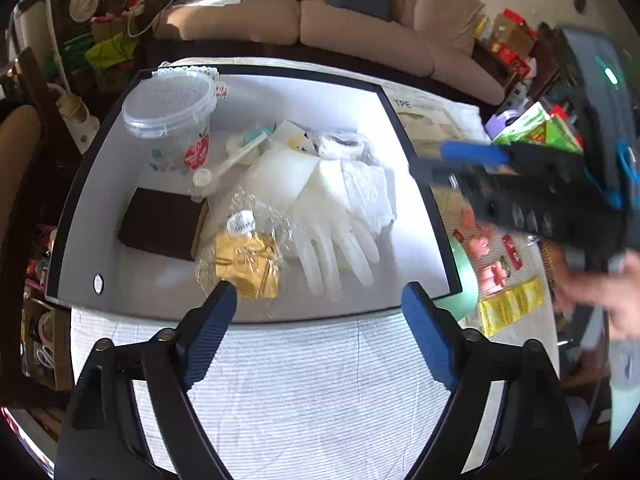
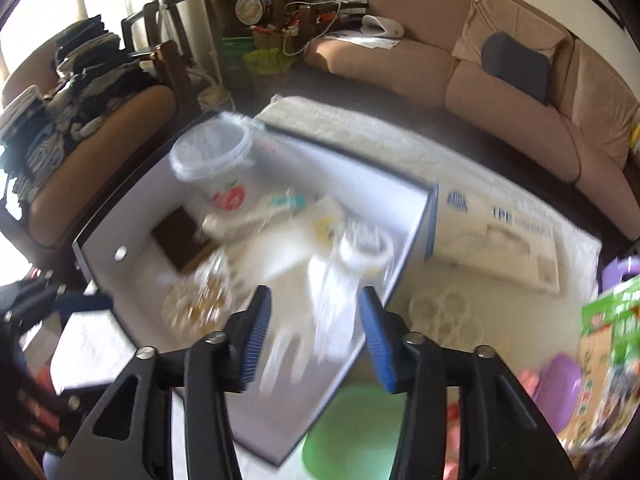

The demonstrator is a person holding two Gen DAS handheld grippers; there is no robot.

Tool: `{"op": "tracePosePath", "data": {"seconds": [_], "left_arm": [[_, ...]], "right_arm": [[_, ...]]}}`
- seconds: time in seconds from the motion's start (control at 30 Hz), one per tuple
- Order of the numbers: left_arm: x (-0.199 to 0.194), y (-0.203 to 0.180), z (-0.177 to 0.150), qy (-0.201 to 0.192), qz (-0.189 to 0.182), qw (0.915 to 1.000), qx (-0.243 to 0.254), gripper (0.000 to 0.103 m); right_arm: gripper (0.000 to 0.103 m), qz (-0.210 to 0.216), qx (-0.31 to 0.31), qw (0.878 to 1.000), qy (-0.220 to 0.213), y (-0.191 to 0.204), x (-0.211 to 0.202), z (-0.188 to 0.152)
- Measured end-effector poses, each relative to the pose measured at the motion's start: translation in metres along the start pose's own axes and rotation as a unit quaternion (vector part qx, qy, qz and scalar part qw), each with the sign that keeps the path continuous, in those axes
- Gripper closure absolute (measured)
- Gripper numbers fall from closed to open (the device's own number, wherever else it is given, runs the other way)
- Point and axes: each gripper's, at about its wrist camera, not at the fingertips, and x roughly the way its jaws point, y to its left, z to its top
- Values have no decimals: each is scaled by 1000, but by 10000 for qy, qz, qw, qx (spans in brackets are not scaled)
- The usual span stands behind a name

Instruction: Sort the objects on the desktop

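A white open box [image 1: 248,84] with a dark rim holds a clear lidded tub [image 1: 172,112], translucent gloves [image 1: 336,236], a gold packet in clear wrap [image 1: 246,260], a dark brown pad [image 1: 160,224] and a tape roll [image 1: 340,144]. My left gripper [image 1: 320,288] hangs over the box's near edge, open wide, with nothing between its fingers. My right gripper [image 2: 314,292] is open above the box's near right corner, with the blurred gloves [image 2: 332,292] below it and untouched. In the left wrist view the right gripper [image 1: 430,158] reaches in from the right, blurred.
To the right of the box lie a TPE glove carton [image 2: 500,236], a green bowl [image 2: 356,432], pink figures [image 1: 480,240], a yellow packet [image 1: 512,304] and green snack bags [image 1: 536,128]. A person's hand [image 1: 600,292] holds the right tool. A sofa [image 1: 360,28] stands behind.
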Motion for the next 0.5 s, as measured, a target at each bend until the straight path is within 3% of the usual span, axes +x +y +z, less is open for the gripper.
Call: {"op": "tracePosePath", "data": {"seconds": [0.1, 0.27, 0.47, 0.5], "left_arm": [[-5, -10, -12, -52, 191, 9998, 38, 0], [-19, -23, -30, -172, 337, 9993, -19, 0], [-28, -52, -54, -208, 450, 9988, 45, 0], [-28, -58, -58, -214, 453, 9987, 75, 0]], "right_arm": [[45, 44, 103, 9999, -21, 3, -11, -24], [26, 225, 384, 9987, -249, 2, -41, -55], [0, 82, 461, 9976, -513, 2, -76, -88], [0, 96, 493, 9972, -555, 0, -81, -94]]}}
